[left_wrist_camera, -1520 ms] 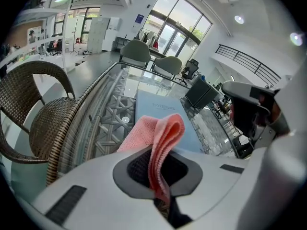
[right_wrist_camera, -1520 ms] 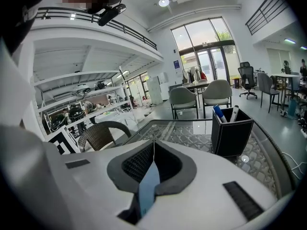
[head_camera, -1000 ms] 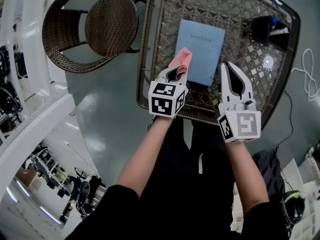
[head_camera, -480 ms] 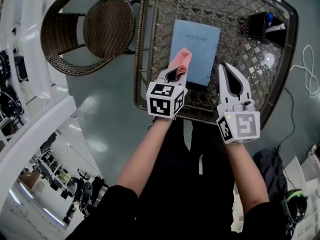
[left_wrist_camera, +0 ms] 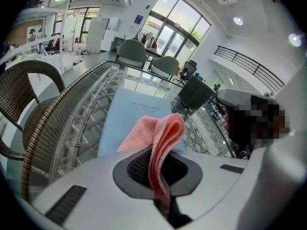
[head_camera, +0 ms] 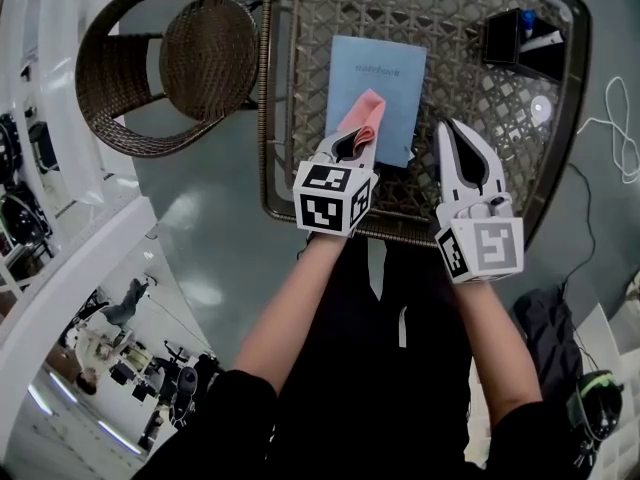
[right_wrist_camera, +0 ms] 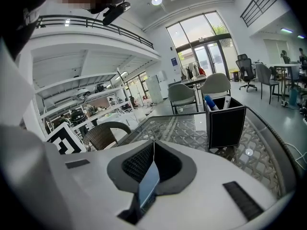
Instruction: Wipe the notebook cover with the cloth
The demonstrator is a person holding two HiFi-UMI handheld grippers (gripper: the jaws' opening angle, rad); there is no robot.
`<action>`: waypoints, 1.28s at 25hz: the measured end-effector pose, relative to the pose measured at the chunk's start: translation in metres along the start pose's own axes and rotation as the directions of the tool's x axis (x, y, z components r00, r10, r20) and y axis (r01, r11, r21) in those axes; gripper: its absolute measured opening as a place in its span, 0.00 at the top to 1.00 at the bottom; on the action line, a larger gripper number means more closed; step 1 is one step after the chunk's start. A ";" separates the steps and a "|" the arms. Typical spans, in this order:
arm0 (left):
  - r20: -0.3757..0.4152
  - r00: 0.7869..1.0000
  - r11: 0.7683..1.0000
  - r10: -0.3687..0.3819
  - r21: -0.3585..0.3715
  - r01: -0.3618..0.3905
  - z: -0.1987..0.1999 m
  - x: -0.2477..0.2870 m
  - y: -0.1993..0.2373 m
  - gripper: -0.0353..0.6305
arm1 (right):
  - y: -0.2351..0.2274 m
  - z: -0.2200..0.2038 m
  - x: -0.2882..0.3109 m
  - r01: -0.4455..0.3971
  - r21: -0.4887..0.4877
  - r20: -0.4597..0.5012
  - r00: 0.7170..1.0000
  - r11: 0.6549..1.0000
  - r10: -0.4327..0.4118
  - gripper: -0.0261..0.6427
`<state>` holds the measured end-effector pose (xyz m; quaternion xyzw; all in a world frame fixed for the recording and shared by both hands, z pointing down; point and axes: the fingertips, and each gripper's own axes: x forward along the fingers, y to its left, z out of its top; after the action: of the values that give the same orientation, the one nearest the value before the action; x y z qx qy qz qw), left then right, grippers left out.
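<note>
Your left gripper (head_camera: 353,144) has its fingers pinching the folded pink terry cloth (head_camera: 363,118). The cloth's free end sticks out toward 12 o'clock, over the near left part of the light blue softcover notebook (head_camera: 378,83). Can't tell whether the cloth touches the cover.

The notebook lies flat on the glass-topped wicker bench (head_camera: 300,88), cover up, at 12 o'clock from your left gripper. Your right gripper (head_camera: 453,134) is at 3 o'clock of the left one, just beside the notebook's near right corner. Its fingers are pressed together at the tips with nothing between them.

A black square pen holder (head_camera: 520,43) stands on the bench at 2 o'clock of the notebook, well apart from it. A round brown wicker chair (head_camera: 165,63) is on the floor at 9 o'clock of the bench.
</note>
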<state>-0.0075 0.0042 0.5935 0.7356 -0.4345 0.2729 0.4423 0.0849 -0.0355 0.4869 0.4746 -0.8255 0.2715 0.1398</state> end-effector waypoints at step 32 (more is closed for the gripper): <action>-0.010 0.998 0.998 -0.054 0.029 0.054 -0.003 0.017 -0.038 0.92 | -0.024 -0.005 -0.011 0.009 0.010 0.005 1.000 1.000 -0.009 0.91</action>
<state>0.0341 0.0088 0.5926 0.7522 -0.4082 0.2708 0.4407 0.1114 -0.0343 0.4931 0.4798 -0.8223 0.2738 0.1367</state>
